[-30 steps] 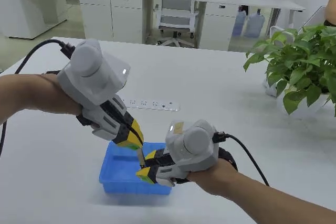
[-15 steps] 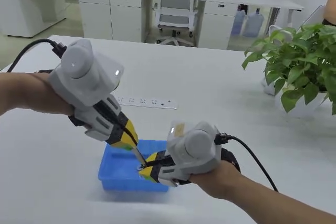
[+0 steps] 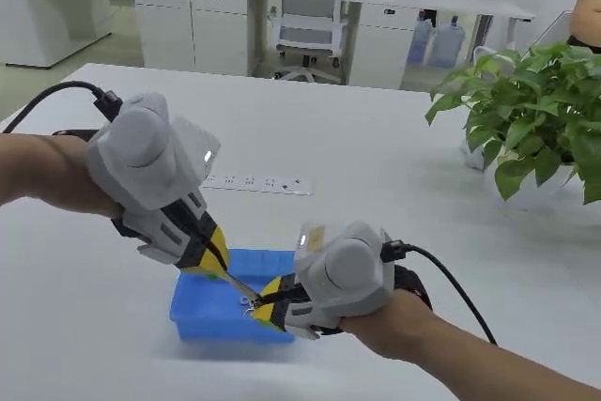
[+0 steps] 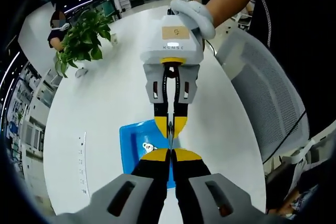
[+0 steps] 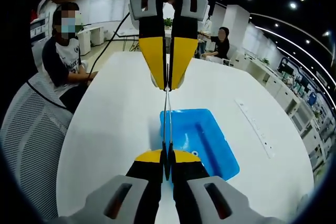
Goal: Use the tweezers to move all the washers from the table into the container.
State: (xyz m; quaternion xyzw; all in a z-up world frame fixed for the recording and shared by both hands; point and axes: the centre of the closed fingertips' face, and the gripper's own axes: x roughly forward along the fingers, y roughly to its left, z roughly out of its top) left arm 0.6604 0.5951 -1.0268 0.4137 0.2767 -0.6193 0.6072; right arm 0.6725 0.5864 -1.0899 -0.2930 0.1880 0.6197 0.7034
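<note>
left gripper [image 4: 170, 153]: its jaws are pressed together on one end of the tweezers. In the head view it comes down from the left, over the container.
right gripper [image 5: 168, 157]: its jaws are pressed together too. They pinch the other end of the tweezers. In the head view it sits low at the near right corner of the container.
tweezers [image 5: 167, 114]: thin and silver. They run in a straight line from one gripper to the other, over the near side of the container. Both grippers hold them at once.
container [image 3: 199, 315]: blue, with low walls. It sits on the table, right under the two grippers.
washers [image 4: 148, 147]: a few small shiny bits lie on the floor of the container. They are too small to count.
table [image 3: 394, 176]: white and wide.
power strip [image 3: 258, 183]: flat and white, on the table behind the container.
plant [image 3: 531, 129]: green and leafy, in a white pot, well apart on the right side of the table.
</note>
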